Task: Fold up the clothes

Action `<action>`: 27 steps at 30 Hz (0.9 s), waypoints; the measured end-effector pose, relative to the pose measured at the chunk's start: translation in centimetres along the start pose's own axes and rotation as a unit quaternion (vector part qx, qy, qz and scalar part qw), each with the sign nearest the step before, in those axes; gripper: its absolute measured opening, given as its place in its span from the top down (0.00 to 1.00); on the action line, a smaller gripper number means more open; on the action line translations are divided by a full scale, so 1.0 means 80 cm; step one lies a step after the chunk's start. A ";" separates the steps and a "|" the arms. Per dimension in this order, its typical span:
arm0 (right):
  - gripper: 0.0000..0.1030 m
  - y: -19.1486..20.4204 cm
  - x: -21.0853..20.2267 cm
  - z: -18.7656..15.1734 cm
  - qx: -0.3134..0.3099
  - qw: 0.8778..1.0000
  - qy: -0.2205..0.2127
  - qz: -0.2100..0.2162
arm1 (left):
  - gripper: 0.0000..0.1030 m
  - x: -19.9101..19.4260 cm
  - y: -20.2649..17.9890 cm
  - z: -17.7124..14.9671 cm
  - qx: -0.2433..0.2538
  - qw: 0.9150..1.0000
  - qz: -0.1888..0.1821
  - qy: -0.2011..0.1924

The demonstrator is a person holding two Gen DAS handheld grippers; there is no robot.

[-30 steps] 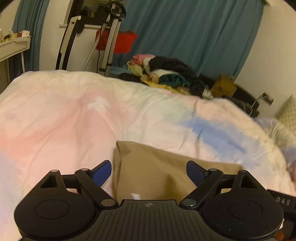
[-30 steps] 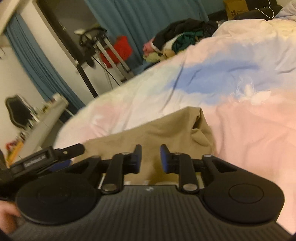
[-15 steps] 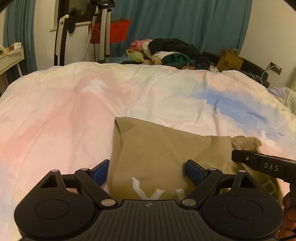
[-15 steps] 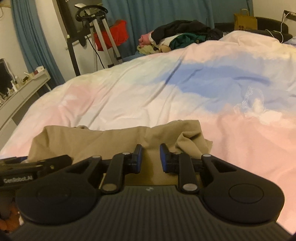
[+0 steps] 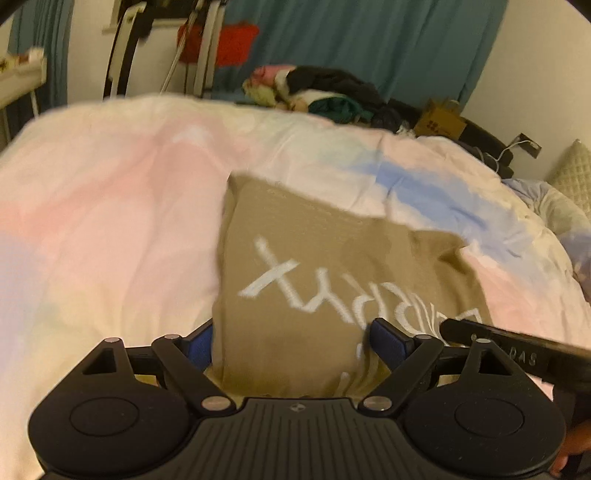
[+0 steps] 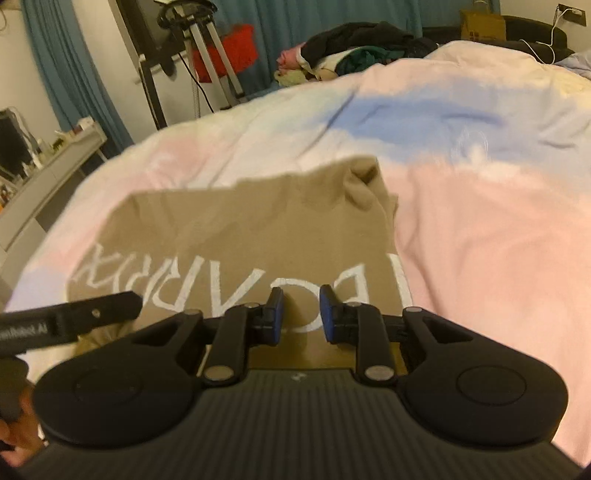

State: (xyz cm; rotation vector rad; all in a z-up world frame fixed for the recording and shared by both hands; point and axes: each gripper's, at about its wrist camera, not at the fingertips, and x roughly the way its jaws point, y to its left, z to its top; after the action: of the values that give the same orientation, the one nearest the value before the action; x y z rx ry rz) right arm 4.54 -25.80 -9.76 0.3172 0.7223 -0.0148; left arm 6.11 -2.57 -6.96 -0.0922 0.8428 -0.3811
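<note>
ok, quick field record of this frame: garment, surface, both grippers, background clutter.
garment: tan T-shirt with white lettering, lying flat, far right corner bunched
surface: pink, white and blue duvet
left gripper: open wide, fingers either side of the shirt's near edge, gripping nothing
right gripper: narrow gap, over the lettering, nothing visibly clamped
background: pile of mixed clothes before teal curtain

Both views are dim and warm, with a yellowish indoor cast; no lamp shows. Motion blur softens the tan garment with white lettering [image 5: 317, 280] and the pastel pink-and-blue duvet [image 5: 110, 206], worst toward 9 o'clock in the left view. Fisheye bending curves the teal curtain [image 6: 332, 14] at 12 o'clock, and dark vignetting cuts the top corners. Shadows are soft.
</note>
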 end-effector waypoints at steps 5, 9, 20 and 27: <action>0.75 -0.005 -0.029 0.000 0.043 0.999 -0.016 0.020 | 0.11 0.011 0.016 -0.003 -0.029 0.999 -0.005 0.016; 0.43 -0.042 -0.048 -0.012 0.184 0.979 0.002 0.090 | 0.15 -0.009 0.018 0.002 -0.056 0.998 -0.012 0.018; 0.36 -0.102 -0.005 -0.073 0.457 0.876 0.046 0.147 | 0.11 -0.045 0.039 0.002 -0.222 0.959 -0.176 0.025; 0.78 -0.097 0.004 -0.073 0.459 0.879 0.007 0.129 | 0.07 0.001 0.026 -0.017 -0.276 0.913 -0.291 0.079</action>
State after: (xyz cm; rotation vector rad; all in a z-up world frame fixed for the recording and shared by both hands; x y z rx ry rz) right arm 0.08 -31.47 -16.29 1.3278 0.6428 -0.1036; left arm 5.80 -0.58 -8.40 -0.8643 1.0602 -0.7058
